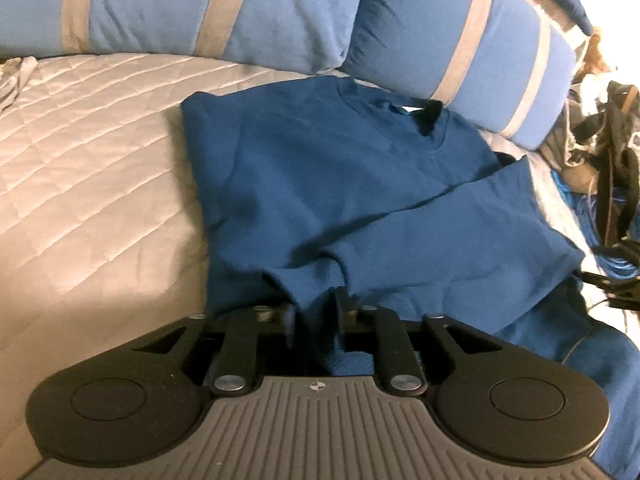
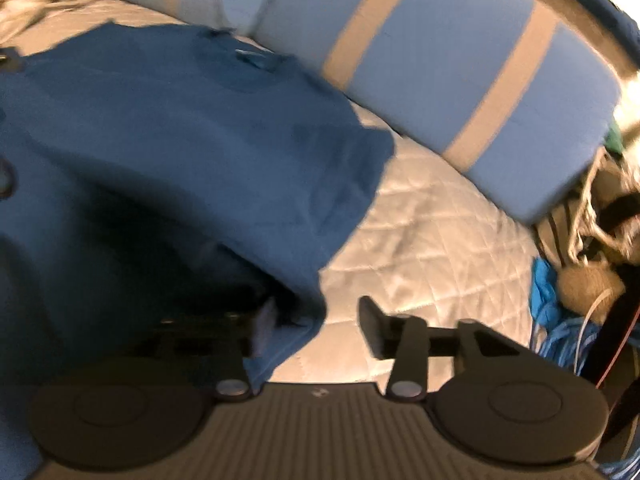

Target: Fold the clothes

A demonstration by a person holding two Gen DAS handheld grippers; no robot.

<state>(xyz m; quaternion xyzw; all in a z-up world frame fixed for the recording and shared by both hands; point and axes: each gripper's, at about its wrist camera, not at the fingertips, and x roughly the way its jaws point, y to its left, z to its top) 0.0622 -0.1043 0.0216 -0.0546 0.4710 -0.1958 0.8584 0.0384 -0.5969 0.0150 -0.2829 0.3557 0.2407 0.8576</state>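
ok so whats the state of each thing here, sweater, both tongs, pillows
blue sweater: lying on the quilt, partly folded, one sleeve laid across the body
left tongs: shut on the sleeve cuff
right tongs: open, sweater edge between the fingers, view blurred
striped pillows: resting beyond the collar

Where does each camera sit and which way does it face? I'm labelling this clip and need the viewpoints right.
Left wrist: on the left gripper, facing up the bed; its fingers pinch a cuff of the dark blue knit sweater.
Right wrist: on the right gripper, jaws open at the sweater's edge, facing the grey quilted bedspread.
Shared: sweater, bedspread, blue pillows with grey stripes.
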